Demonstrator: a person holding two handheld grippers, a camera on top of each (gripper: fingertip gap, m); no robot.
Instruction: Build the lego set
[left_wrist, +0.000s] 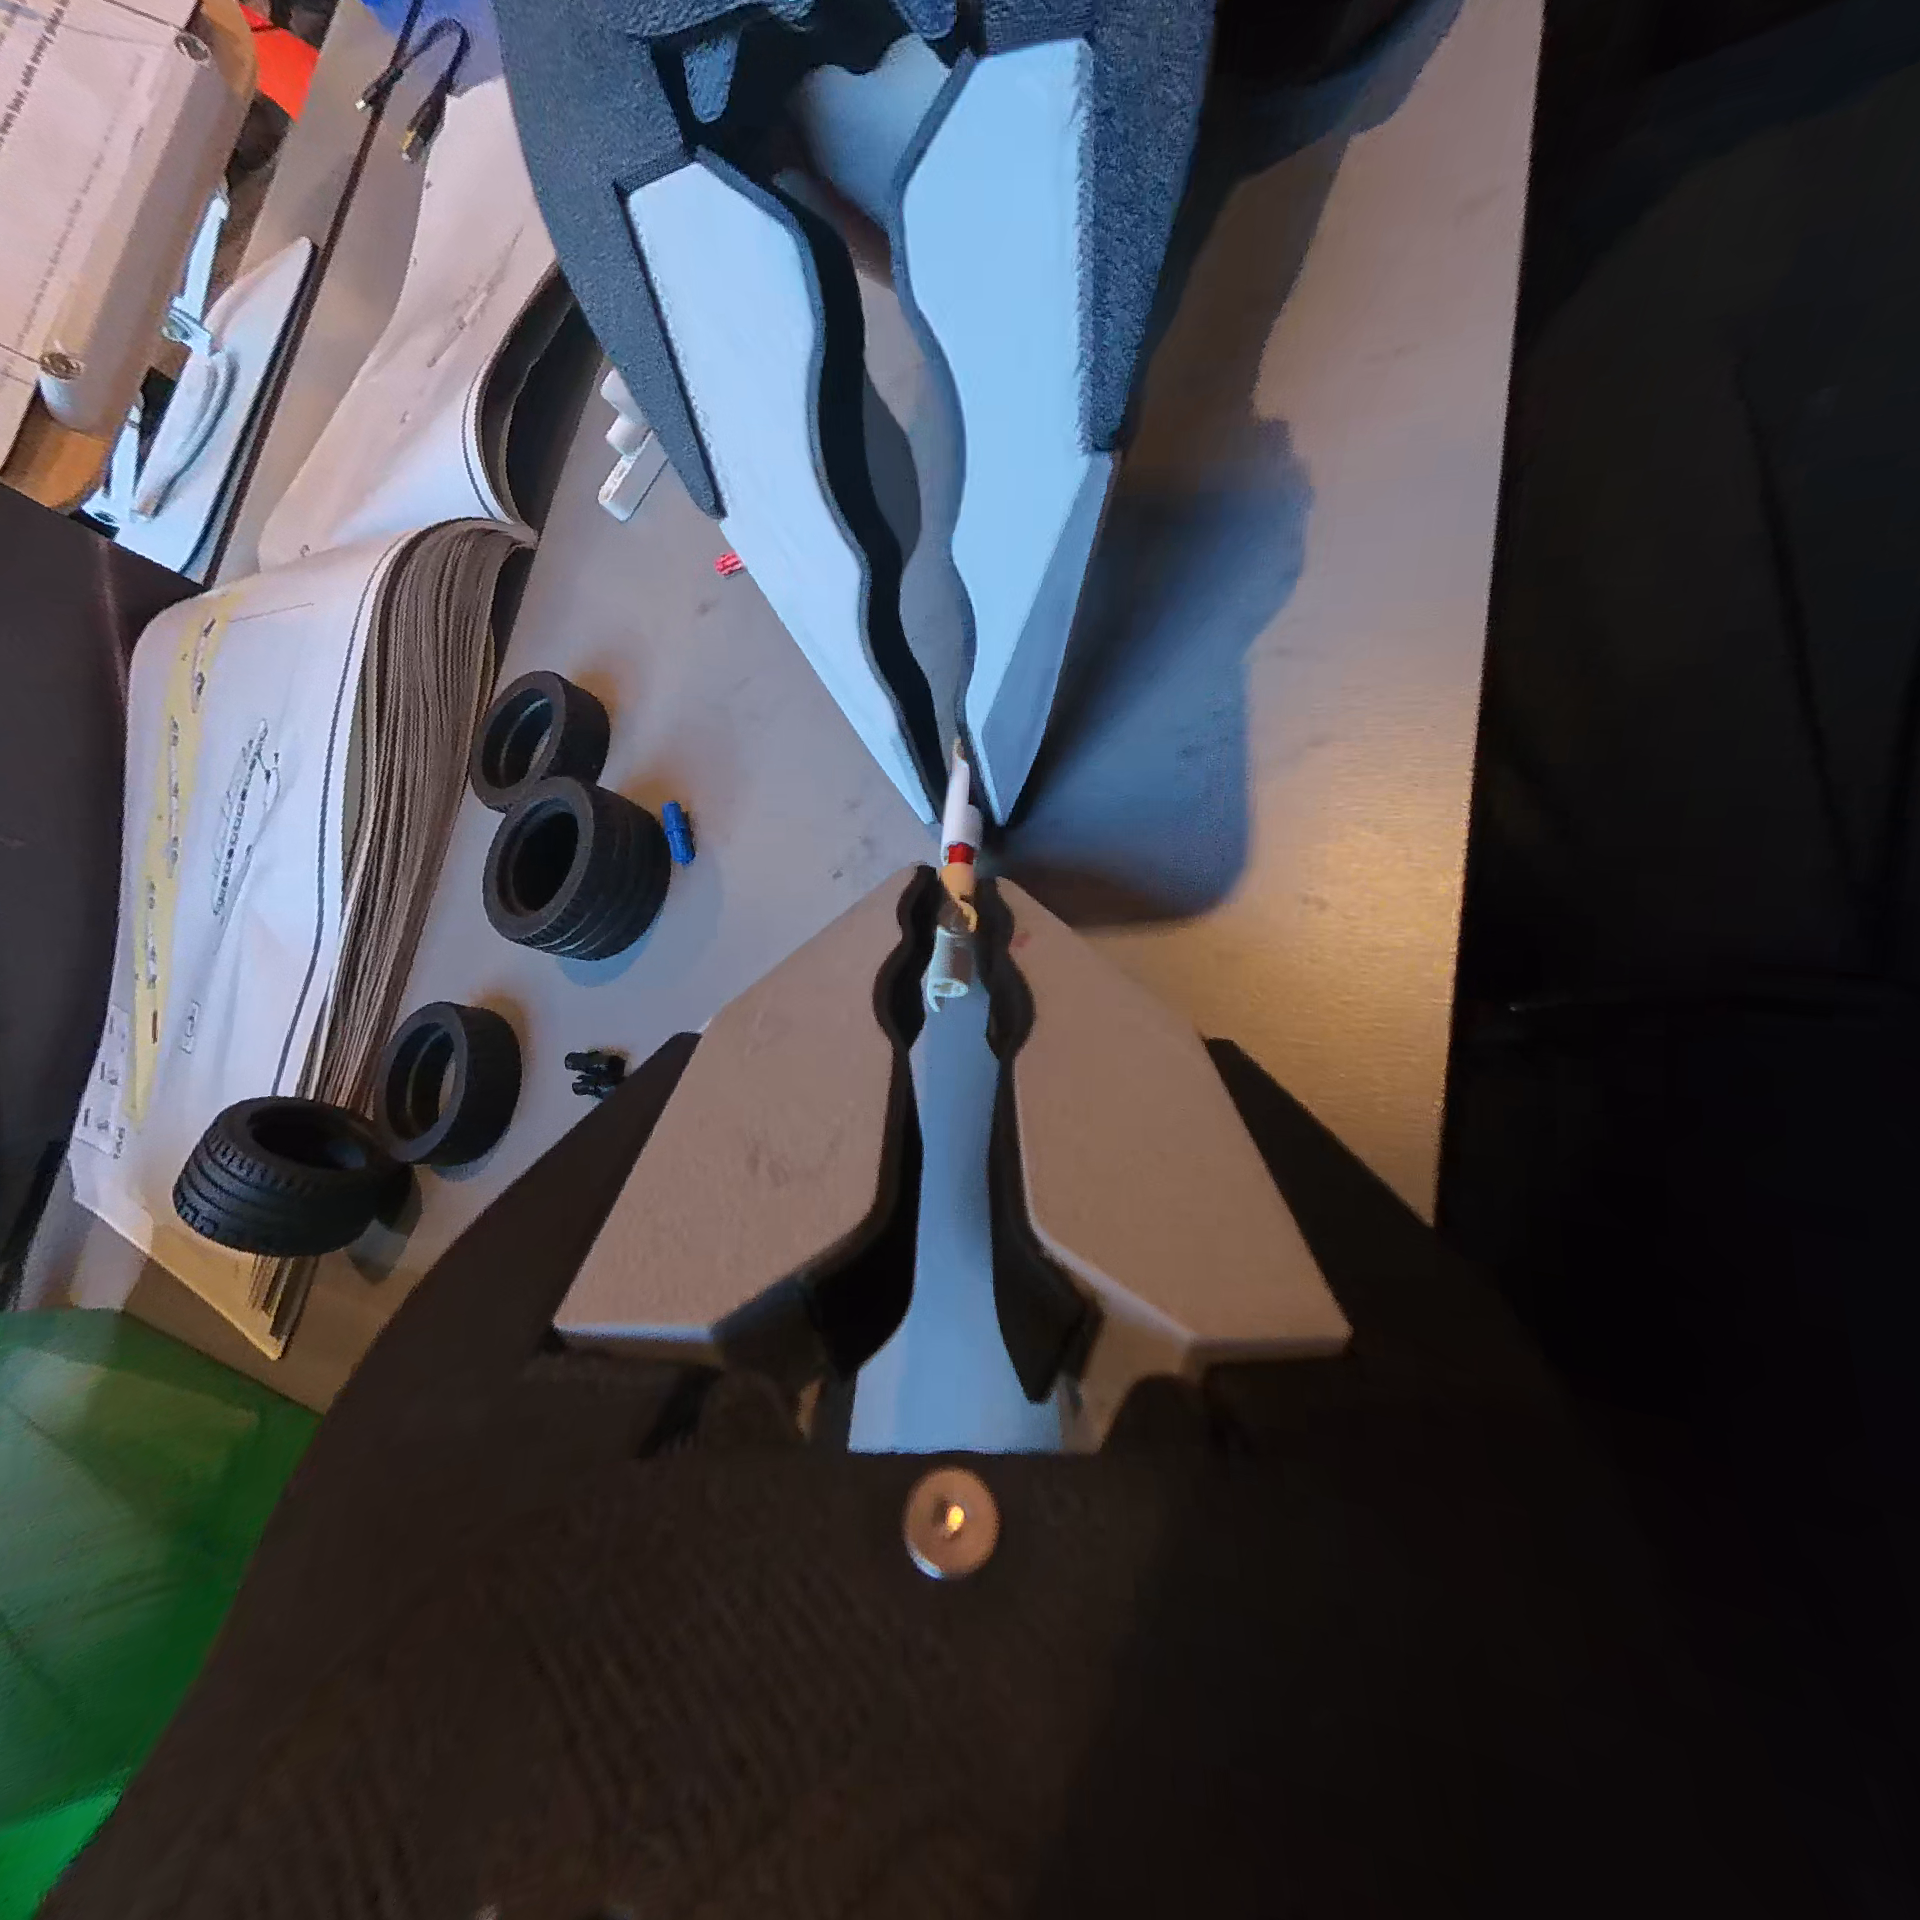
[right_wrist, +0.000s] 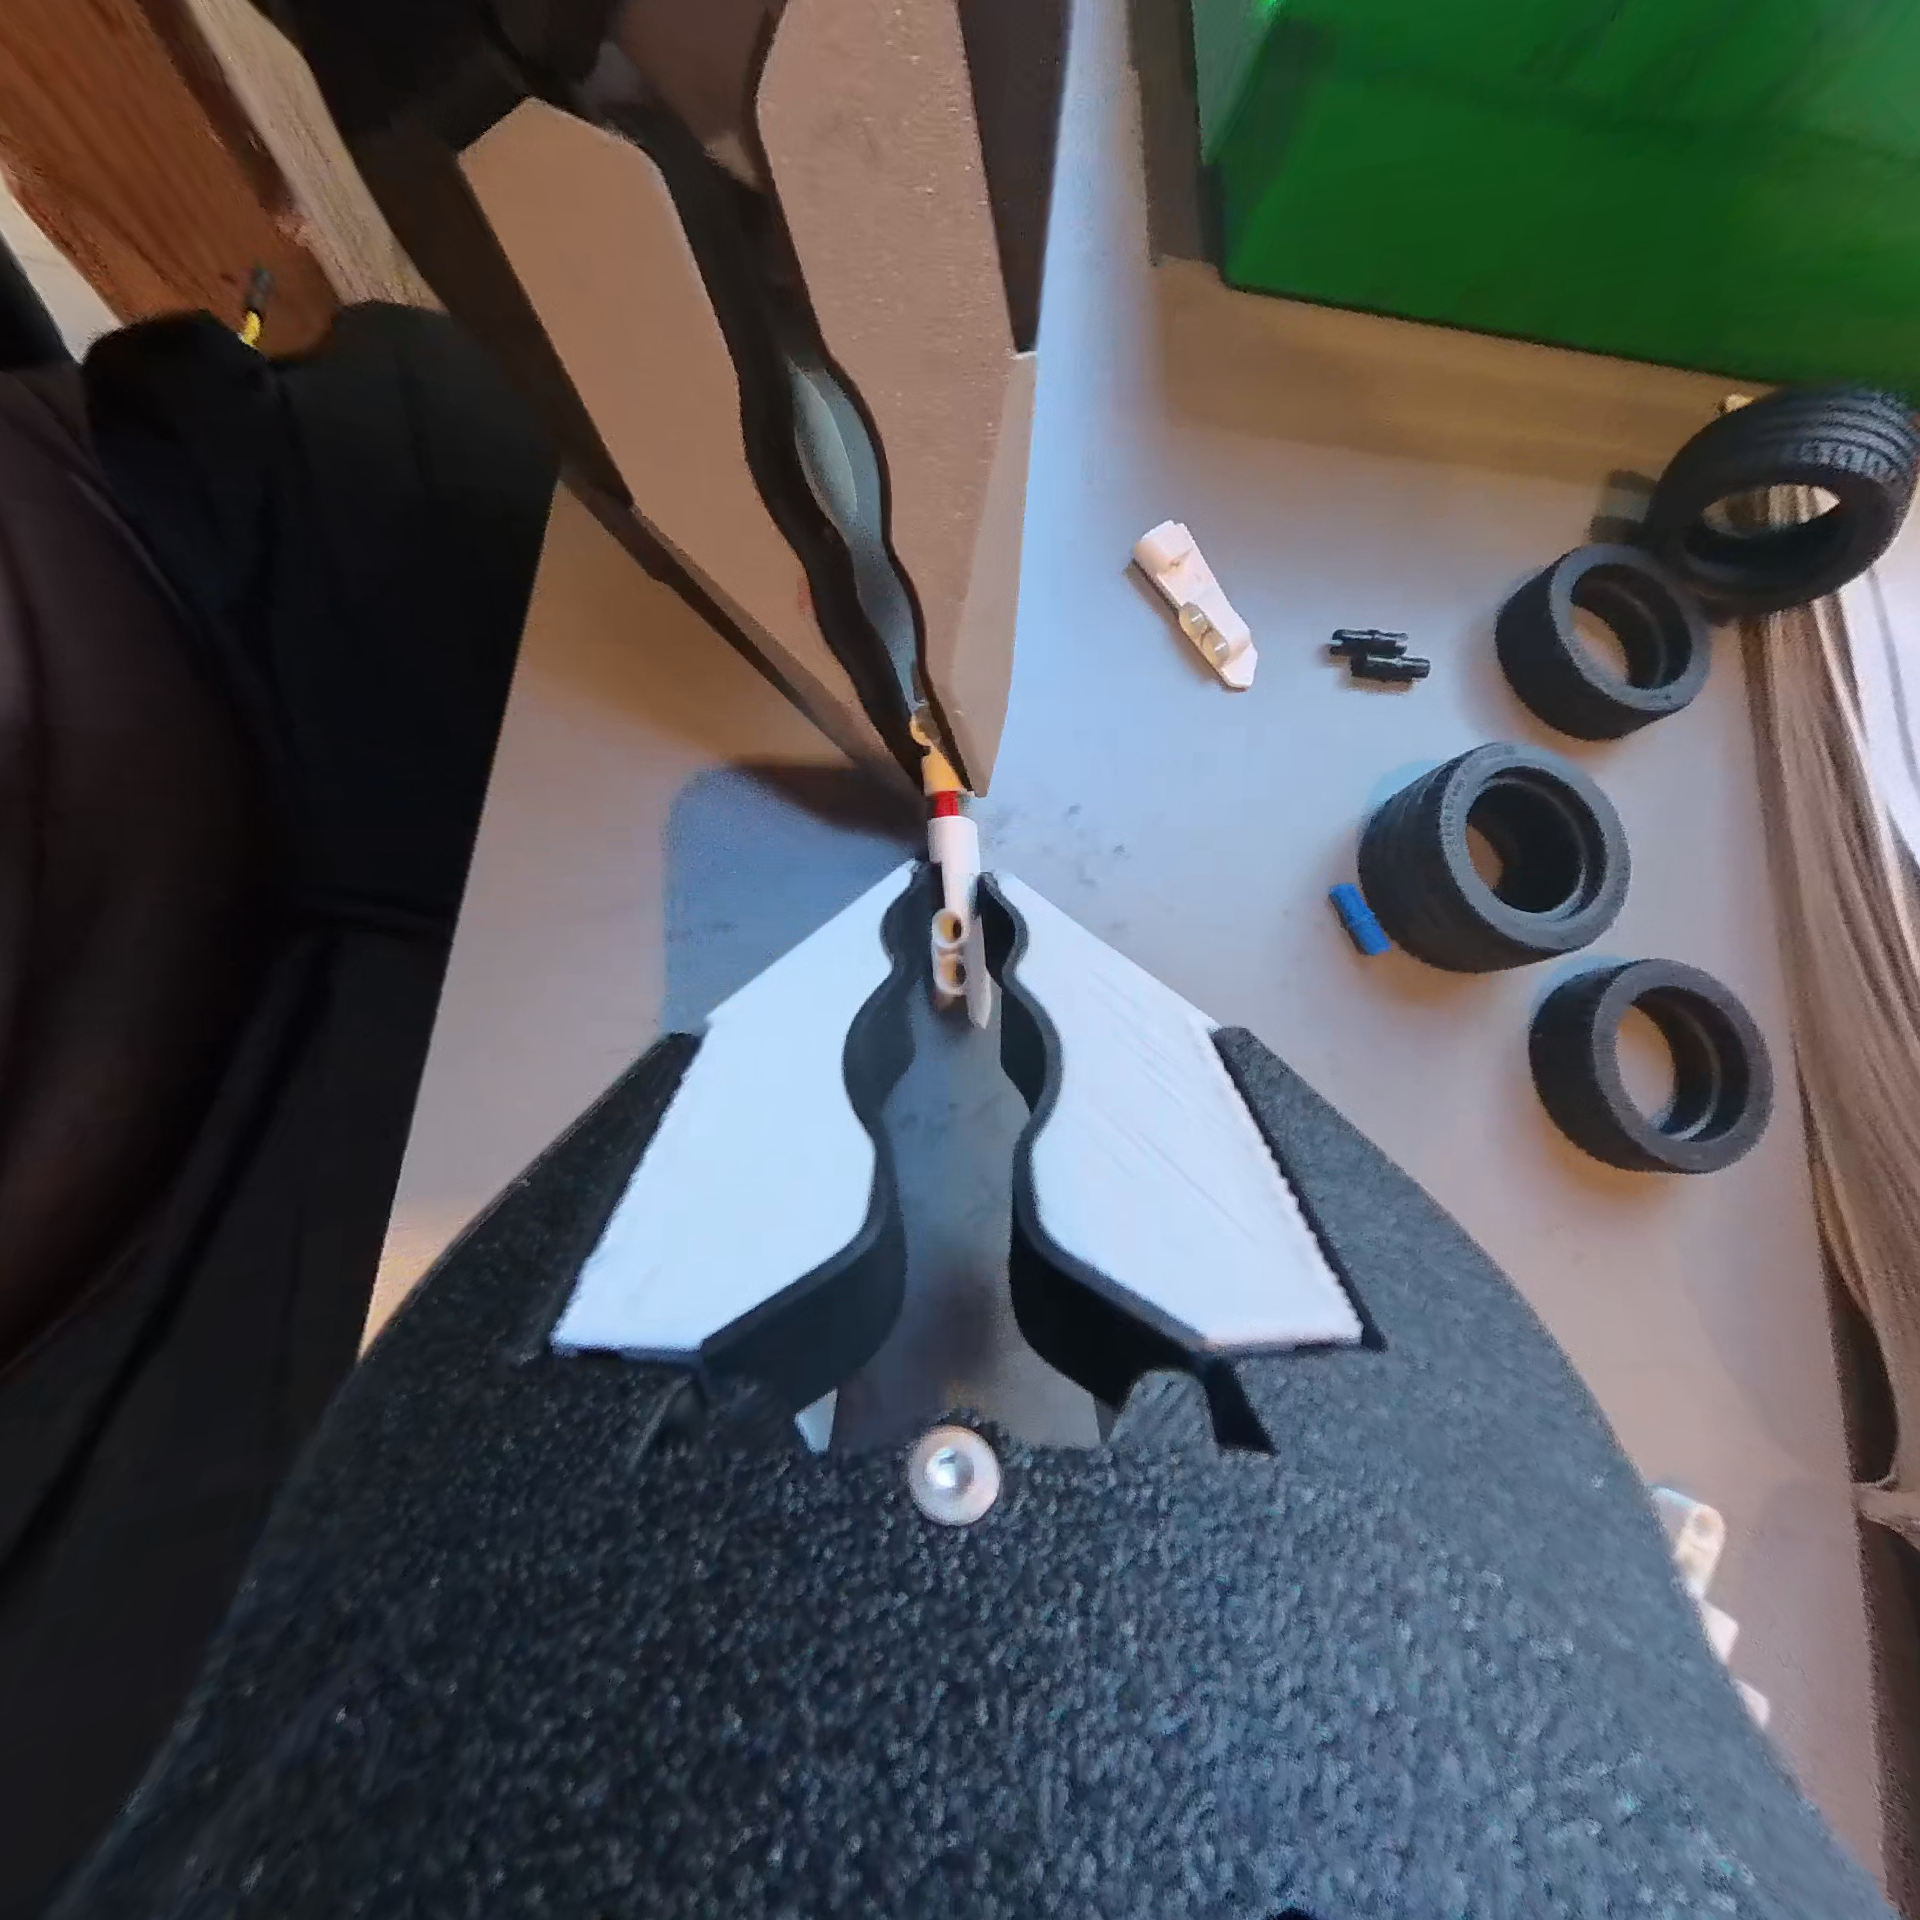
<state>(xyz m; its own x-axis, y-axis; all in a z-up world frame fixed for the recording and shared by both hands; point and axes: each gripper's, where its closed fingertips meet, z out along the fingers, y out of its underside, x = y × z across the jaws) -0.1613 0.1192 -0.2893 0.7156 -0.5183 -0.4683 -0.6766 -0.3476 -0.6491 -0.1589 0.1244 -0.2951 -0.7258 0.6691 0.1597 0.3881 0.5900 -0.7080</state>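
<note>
Lego pieces — a small white plastic beam (right_wrist: 958, 940) and a tan connector (left_wrist: 951, 961) joined by a red pin (left_wrist: 960, 855) — are pinched between opposed tools. Right tool (right_wrist: 951, 883) is shut on the beam, left tool (left_wrist: 954, 883) on the connector; straight, gentle pressing along the pin's axis is advised — no twisting.

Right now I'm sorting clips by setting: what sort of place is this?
Probably a home or office hobby desk: a tabletop with an open manual, loose tyres and a green box.

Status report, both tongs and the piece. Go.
Left tongs and right tongs tip to tip above table, each shut on one end of white lego piece. Four black tyres off aside, nothing between.
</note>
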